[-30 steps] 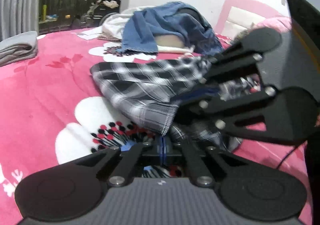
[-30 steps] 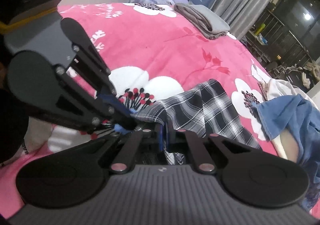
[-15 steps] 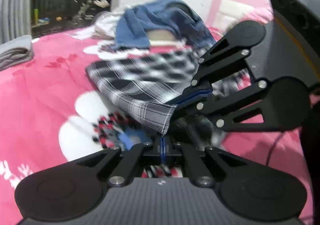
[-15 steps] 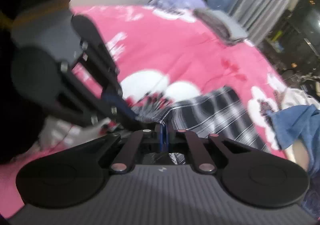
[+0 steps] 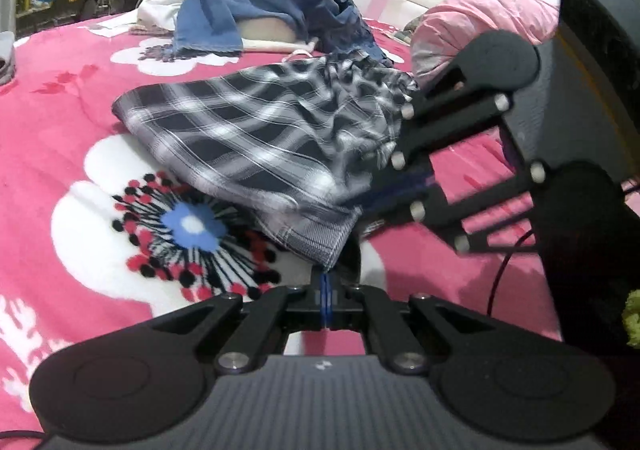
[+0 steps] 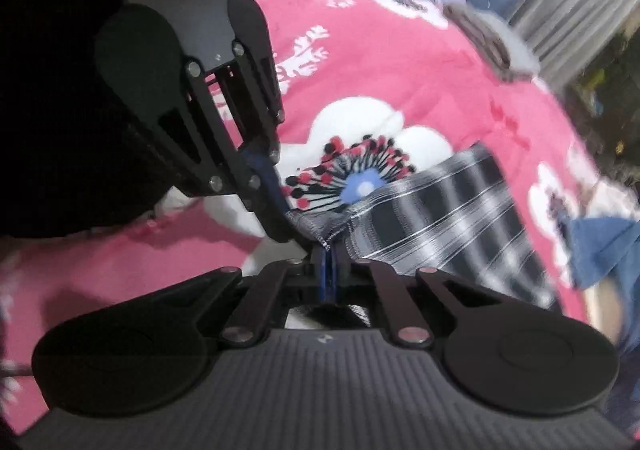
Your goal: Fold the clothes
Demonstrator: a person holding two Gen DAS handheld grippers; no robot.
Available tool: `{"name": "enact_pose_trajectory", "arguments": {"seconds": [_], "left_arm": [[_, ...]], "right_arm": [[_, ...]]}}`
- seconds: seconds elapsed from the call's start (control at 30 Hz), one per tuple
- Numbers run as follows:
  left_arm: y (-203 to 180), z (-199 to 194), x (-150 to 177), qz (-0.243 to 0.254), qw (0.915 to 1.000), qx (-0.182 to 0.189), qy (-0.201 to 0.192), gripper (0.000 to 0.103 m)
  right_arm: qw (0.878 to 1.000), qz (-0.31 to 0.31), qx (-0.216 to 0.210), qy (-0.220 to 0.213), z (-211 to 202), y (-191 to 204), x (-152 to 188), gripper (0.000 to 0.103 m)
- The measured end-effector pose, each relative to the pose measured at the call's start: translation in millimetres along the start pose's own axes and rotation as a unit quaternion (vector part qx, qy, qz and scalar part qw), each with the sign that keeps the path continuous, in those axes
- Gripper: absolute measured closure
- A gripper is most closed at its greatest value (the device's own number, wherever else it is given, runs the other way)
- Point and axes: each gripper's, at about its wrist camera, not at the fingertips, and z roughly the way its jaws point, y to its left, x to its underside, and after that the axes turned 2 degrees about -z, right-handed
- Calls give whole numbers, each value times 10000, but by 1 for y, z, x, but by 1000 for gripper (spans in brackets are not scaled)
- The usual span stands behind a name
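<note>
A hem corner of the plaid shorts (image 5: 260, 141) is clamped in the closed jaws of the left gripper (image 5: 325, 282); another edge is clamped by the right gripper (image 6: 328, 250). The shorts are draped over the pink bed (image 5: 52, 121), with blue clothes (image 5: 256, 5) heaped beyond.

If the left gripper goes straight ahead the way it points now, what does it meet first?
Probably the plaid garment itself: the left gripper is shut on its hem, and the cloth lies directly ahead over the pink blanket.
</note>
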Motion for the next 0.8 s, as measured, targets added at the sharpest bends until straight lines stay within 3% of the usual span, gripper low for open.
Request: {"name": "enact_pose_trajectory", "arguments": {"seconds": [0.03,0.1,0.17,0.2,0.27,0.33,0.43,0.5,0.6,0.67,0.73,0.8], "left_arm": [[0,1,0,-16,10000,40,40,103],[2,4,0,-64,9998,132,137,103],[2,7,1,-54,9995,219,203,103],[2,8,1,-53,9994,253,229,103],[2,11,3,-60,9991,316,285,103],[2,16,4,-77,9986,383,355,103],[3,20,6,-92,9982,429,408,103],[3,22,7,-93,9979,473,422,103],[1,26,8,-43,9973,530,504,103],[3,27,7,16,9962,561,666,102],[8,22,5,22,9956,541,758,100],[22,10,0,-111,9969,408,666,89]], "right_arm": [[9998,184,-107,-2,-1,-2,1,102],[9993,-271,-211,154,3,15,7,102],[9994,-251,-207,136,2,13,7,103],[9997,59,-192,108,1,5,7,103],[9990,-118,-405,165,3,15,8,102],[9974,-588,-334,255,5,29,12,102],[9988,-16,-399,267,4,16,14,102],[9978,-481,-322,321,4,31,17,102],[9984,-110,-393,400,4,24,19,102],[9973,-455,-339,464,7,36,22,102],[9982,-185,-318,476,7,29,24,102],[9986,152,-299,402,4,21,25,102]]}}
